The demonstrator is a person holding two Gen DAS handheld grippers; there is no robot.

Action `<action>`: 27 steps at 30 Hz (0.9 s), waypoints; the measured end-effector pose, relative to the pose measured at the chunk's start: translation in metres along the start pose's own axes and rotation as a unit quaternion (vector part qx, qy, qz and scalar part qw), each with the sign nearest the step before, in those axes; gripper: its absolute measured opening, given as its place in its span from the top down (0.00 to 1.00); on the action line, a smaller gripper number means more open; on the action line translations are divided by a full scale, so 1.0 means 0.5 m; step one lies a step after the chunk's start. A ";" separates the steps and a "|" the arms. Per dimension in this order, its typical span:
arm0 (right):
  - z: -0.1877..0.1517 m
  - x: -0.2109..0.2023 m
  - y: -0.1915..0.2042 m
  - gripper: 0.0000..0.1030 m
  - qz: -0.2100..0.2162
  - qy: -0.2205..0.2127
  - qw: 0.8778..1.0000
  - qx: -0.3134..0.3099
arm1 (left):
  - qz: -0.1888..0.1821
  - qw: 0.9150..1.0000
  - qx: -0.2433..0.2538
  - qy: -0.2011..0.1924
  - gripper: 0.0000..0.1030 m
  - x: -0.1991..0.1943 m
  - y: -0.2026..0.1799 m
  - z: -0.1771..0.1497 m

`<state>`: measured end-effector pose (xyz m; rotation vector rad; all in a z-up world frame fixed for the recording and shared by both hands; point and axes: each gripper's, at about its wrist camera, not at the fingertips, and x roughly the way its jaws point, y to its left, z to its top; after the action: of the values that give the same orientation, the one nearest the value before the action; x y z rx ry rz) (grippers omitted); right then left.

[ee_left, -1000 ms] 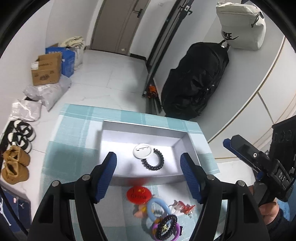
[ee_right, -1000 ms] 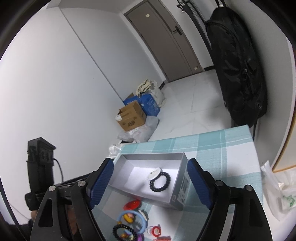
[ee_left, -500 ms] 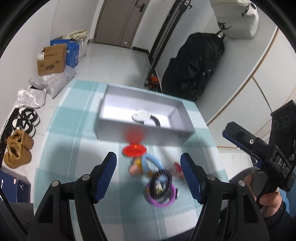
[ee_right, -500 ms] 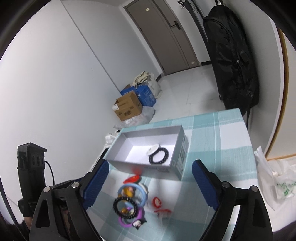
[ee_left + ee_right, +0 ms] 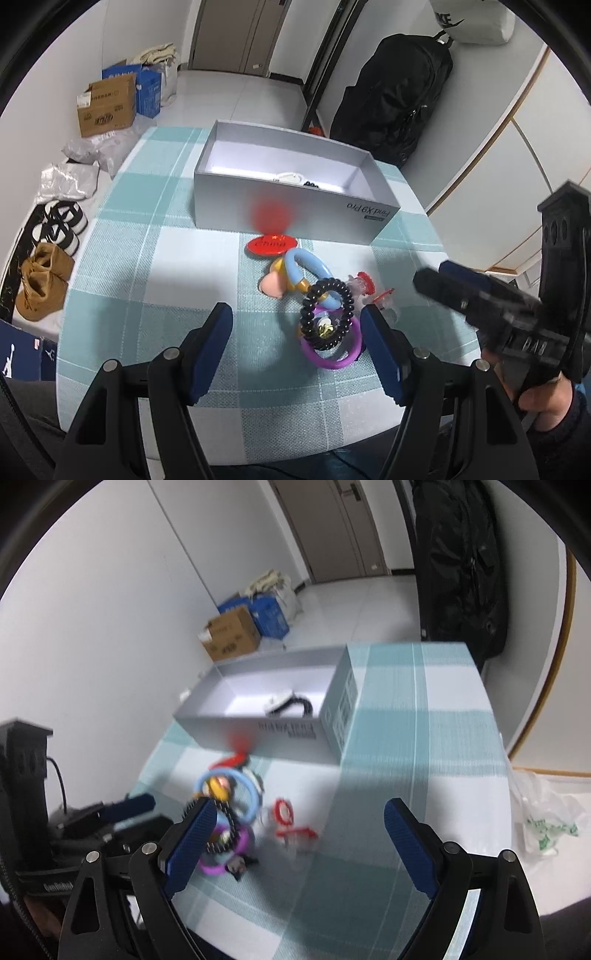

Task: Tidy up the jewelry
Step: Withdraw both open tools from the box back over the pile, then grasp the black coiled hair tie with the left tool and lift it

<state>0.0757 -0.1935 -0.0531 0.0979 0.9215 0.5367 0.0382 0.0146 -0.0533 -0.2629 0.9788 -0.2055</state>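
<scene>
Both tongs have dropped toward the jewelry pile point(image 5: 317, 295), which lies ahead of their wide, empty jaws.

Surface point(image 5: 155, 266) under teal-and-white checked cloth. Grey open box point(image 5: 288, 206) at far side. Just before box: red oval badge point(image 5: 271, 244). Nearer: light-blue ring point(image 5: 314, 264) with small figure, black coil band point(image 5: 327, 319) overlapping purple ring point(image 5: 332, 360), red-and-clear trinkets point(image 5: 291, 823) beside them.
</scene>
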 end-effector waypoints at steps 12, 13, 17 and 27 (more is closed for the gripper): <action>-0.021 0.016 0.011 0.10 -0.020 0.028 0.999 -0.014 | -0.034 0.998 0.005 0.046 0.35 0.035 -0.002 -0.002; -0.021 0.016 0.011 0.10 -0.020 0.028 0.999 -0.014 | -0.038 0.998 0.004 0.046 0.35 0.035 -0.001 -0.002; -0.018 0.014 0.007 0.10 -0.022 0.024 0.999 -0.009 | -0.040 0.998 -0.004 0.045 0.35 0.035 0.004 -0.006; -0.012 0.011 -0.007 0.11 -0.016 0.018 1.000 0.013 | -0.064 0.996 -0.010 0.064 0.79 0.054 0.004 -0.005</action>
<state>0.0753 -0.1947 -0.0618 0.0976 0.9635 0.4978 0.0508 0.0082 -0.0765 -0.3340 1.0935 -0.3321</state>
